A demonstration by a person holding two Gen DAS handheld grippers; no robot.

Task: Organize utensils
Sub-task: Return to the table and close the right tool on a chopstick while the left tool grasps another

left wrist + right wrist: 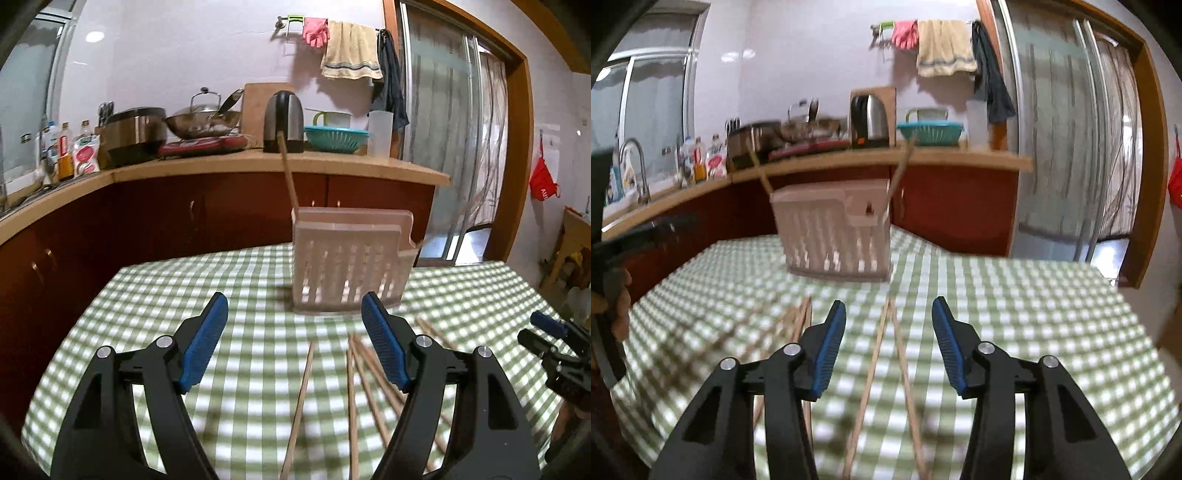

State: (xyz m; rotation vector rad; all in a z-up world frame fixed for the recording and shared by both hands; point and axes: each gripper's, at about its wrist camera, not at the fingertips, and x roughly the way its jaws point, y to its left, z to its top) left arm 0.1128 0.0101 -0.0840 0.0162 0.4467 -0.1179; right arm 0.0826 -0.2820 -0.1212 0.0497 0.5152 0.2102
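Presently listed: a pale pink slotted plastic utensil holder [347, 258], upright on the green-and-white checked tablecloth [147, 314], with one wooden chopstick [289, 173] leaning out of its left end; the right wrist view shows two such sticks standing in it. Loose wooden chopsticks [301, 402] lie flat on the cloth, nearer than the holder. Left gripper [295, 341]: jaws wide apart, holding nothing, above the loose sticks. Right gripper [888, 343]: jaws likewise spread and empty, two crossed chopsticks [886, 354] on the cloth between its fingers.
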